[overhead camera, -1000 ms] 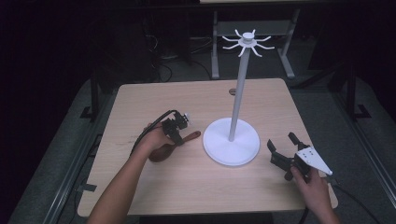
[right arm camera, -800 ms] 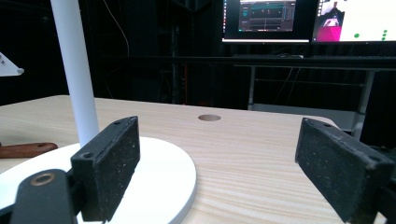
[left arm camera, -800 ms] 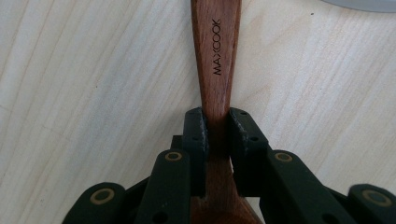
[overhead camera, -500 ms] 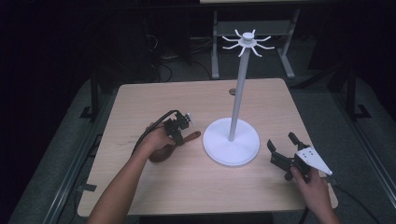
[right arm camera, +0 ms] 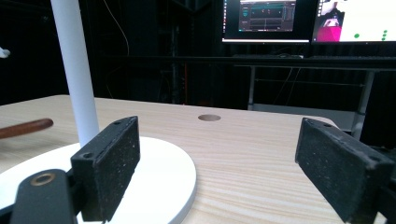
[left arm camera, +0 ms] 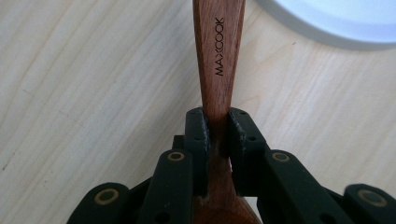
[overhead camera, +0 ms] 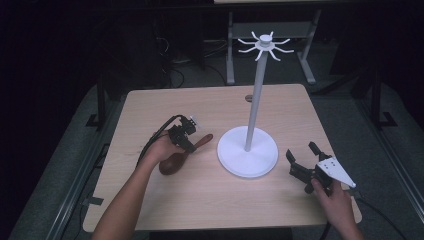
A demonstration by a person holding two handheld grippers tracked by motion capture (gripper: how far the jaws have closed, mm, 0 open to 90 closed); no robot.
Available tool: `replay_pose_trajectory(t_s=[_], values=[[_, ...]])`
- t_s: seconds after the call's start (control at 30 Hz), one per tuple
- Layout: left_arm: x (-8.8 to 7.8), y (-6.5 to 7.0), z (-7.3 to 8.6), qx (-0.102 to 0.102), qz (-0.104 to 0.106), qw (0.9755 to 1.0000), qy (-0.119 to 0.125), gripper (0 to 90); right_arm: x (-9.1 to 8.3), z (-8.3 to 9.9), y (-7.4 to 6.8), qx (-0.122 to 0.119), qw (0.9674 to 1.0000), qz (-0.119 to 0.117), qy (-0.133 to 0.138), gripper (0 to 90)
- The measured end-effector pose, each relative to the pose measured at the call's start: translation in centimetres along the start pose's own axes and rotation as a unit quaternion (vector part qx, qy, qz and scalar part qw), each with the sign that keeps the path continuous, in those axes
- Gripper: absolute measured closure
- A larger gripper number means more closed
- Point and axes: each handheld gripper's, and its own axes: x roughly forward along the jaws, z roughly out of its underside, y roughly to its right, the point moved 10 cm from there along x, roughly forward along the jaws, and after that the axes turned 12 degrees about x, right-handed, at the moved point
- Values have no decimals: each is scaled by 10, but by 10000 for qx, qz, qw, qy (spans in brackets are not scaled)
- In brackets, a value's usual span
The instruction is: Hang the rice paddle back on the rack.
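A dark wooden spoon (overhead camera: pixel 181 152) lies on the table, left of a white stand (overhead camera: pixel 248 150) with a tall pole and hooks (overhead camera: pixel 265 46) at its top. My left gripper (overhead camera: pixel 189 141) is shut on the spoon's handle (left arm camera: pixel 218 70), which carries the word MAXCOOK; the bowl end sits under the hand. My right gripper (overhead camera: pixel 303 160) is open with nothing between its jaws, resting near the table's right front, just right of the stand's round base (right arm camera: pixel 159 177). The spoon's handle tip (right arm camera: pixel 25 127) shows at the left of the right gripper view.
A small round hole (overhead camera: pixel 248 98) sits in the light wood table (overhead camera: pixel 210 200) behind the stand. Monitors (right arm camera: pixel 308 21) and metal frames stand beyond the far edge. Dark floor surrounds the table.
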Motion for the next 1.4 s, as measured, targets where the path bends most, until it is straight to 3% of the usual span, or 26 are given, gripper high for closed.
replay_pose_trajectory(t_s=[0.13, 0.33, 0.43, 0.63, 0.73, 0.8, 0.83, 0.93, 1.0, 1.17, 1.2, 1.23, 1.27, 1.3, 1.33, 1.4], values=[[-8, 2, -1, -127, -56, 9993, 347, 789, 0, 0, 0, 0, 10000, 0, 1, 135], [-22, 8, -2, -37, -54, 9970, 772, 789, 0, 0, 0, -6, 10000, -1, -2, 135], [-28, 11, -3, -118, -106, 9945, 1040, 789, 0, 0, 0, 1, 10000, 0, -2, 135], [-39, 12, 0, -169, -164, 9907, 1342, 789, 0, 0, 0, 2, 10000, 1, -1, 135], [-49, 13, 2, -234, -195, 9862, 1625, 789, 0, 0, 0, 4, 10000, 1, 1, 135], [-52, 12, 4, -190, -197, 9861, 1642, 789, 0, 0, 0, 2, 10000, 2, 1, 135], [-57, 13, 3, -281, -216, 9823, 1838, 789, 0, 0, 0, 1, 10000, 2, 2, 135], [-67, 14, 3, -302, -193, 9769, 2106, 790, 0, 0, 0, 2, 10000, 1, 3, 135], [-74, 16, 2, -355, -168, 9716, 2333, 789, 0, 0, 0, 6, 10000, 2, -1, 135], [-88, 21, -2, -321, -63, 9612, 2740, 789, 0, 0, 0, 16, 10000, 5, 2, 135], [-89, 21, -3, -290, -64, 9595, 2801, 789, 0, 0, 0, 29, 10000, 8, 2, 135], [-89, 21, -3, -290, -64, 9595, 2801, 789, 0, 0, 0, 32, 10000, 7, 1, 135], [-92, 22, -5, -275, -62, 9576, 2869, 789, 0, 0, 0, 32, 10000, 7, 1, 135], [-94, 23, -6, -200, -77, 9554, 2947, 789, 0, 0, 0, 25, 10000, 8, 4, 135], [-98, 25, -10, -173, -46, 9514, 3076, 789, 0, 0, 0, 28, 10000, 8, -1, 135], [-102, 26, -13, -165, -47, 9472, 3203, 789, 0, 0, 0, 27, 10000, 9, 4, 135]])
